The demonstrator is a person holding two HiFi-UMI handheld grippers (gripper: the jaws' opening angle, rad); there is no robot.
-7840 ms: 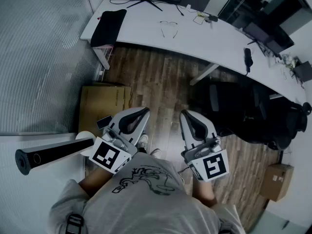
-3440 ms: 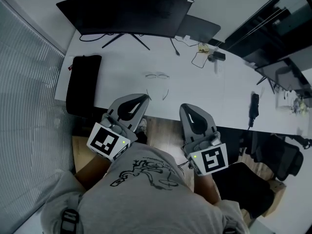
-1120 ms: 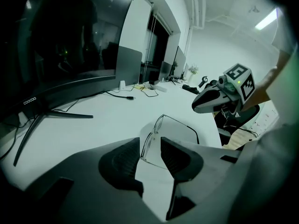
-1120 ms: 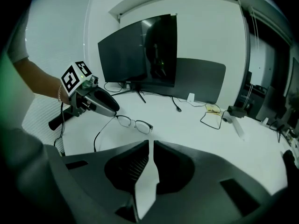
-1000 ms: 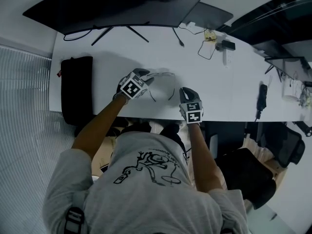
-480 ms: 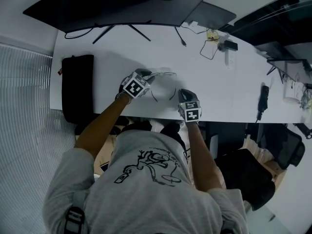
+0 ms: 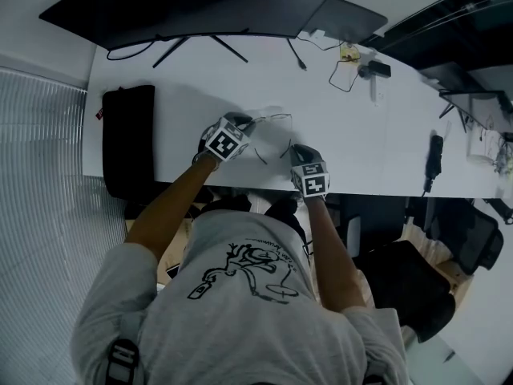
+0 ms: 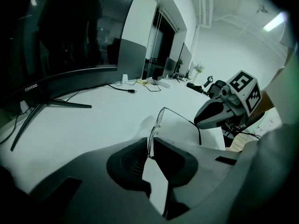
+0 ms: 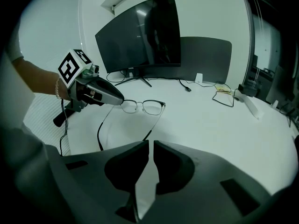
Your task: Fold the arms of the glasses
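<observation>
Two hand-held grippers meet over a white desk (image 7: pixel 377 127) in the head view, in front of a curved black monitor (image 7: pixel 192 10) and beside a black pouch (image 7: pixel 128 139) that lies at the left end. The left gripper (image 7: pixel 243 122) has its tip at the left end of the glasses (image 7: pixel 274 118), which sit near the desk's front edge with both arms spread open toward the person. The right gripper (image 7: pixel 297 150) is just beside the end of the right arm of the glasses. In the left gripper view, the left gripper (image 8: pixel 150 143) has just been closing its jaws, and they now pinch the thin rim at the end of the glasses (image 8: pixel 160 117); the frame stands on edge in the narrow gap, and one arm runs off to the right. Its bent tip ends close to the right gripper (image 8: pixel 198 122). In the right gripper view, the right gripper (image 9: pixel 151 146) has its jaws drawn almost together, with only a slit between them and nothing in it. The glasses (image 9: pixel 144 107) are a little ahead on the desk (image 9: pixel 210 120), lenses facing the monitor (image 9: pixel 140 36), and the left gripper (image 9: pixel 119 100) grips them at the left lens. The nearer arm ends just in front of the right jaws; whether it touches them I cannot tell.
</observation>
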